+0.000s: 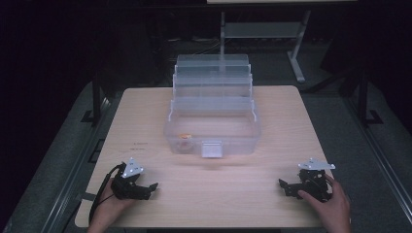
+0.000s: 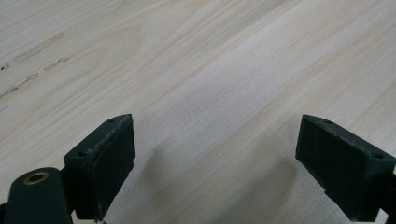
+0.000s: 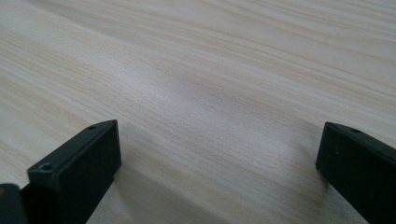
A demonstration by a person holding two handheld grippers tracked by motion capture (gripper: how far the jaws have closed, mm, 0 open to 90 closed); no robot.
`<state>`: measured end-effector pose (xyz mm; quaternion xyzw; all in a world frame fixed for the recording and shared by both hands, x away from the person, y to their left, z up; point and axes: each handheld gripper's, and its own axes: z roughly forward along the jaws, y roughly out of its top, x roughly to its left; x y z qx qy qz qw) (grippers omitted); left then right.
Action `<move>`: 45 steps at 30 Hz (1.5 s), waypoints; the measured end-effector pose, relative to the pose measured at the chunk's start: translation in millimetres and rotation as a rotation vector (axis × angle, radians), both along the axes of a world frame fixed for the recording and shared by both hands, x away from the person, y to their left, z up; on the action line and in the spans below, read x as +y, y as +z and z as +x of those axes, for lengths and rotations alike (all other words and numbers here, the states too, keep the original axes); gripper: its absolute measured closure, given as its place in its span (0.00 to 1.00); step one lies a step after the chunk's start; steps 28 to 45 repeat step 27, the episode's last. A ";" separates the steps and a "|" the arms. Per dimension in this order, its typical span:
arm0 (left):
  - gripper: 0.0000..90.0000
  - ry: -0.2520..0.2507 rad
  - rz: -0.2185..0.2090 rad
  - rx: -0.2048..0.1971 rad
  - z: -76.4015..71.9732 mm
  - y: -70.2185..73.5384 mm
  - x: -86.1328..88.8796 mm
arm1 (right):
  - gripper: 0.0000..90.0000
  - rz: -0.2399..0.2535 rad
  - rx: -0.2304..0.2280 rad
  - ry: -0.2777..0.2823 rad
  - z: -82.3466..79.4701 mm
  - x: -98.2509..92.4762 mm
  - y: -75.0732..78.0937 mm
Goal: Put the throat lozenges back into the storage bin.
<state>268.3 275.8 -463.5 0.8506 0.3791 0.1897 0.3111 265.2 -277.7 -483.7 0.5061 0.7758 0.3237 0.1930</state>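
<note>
Clear plastic tiered organizer box (image 1: 213,130) standing mid-table, well apart from both tools, stepped trays fanned open toward the back, latch tab facing the near edge, something small and orange lying in the bottom bin. Nothing handled yet, by the look of it; all the work seemingly ahead. Left gripper (image 1: 148,190) and right gripper (image 1: 285,188) resting on the wooden table (image 1: 286,116) near its front edge, jaws spread wide, holding nothing.
</note>
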 end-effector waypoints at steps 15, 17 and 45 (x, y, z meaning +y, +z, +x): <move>0.12 -0.002 -0.077 -0.004 -3.2 -9.5 9.6 | 0.00 0.000 0.000 0.000 0.0 0.0 0.0; 0.12 -0.003 -0.098 -0.002 -3.8 -11.2 11.5 | 0.00 0.000 0.000 0.000 0.0 0.0 0.0; 0.12 0.000 -0.100 0.002 -5.0 -11.3 11.7 | 0.00 0.001 0.000 0.000 0.0 0.0 0.0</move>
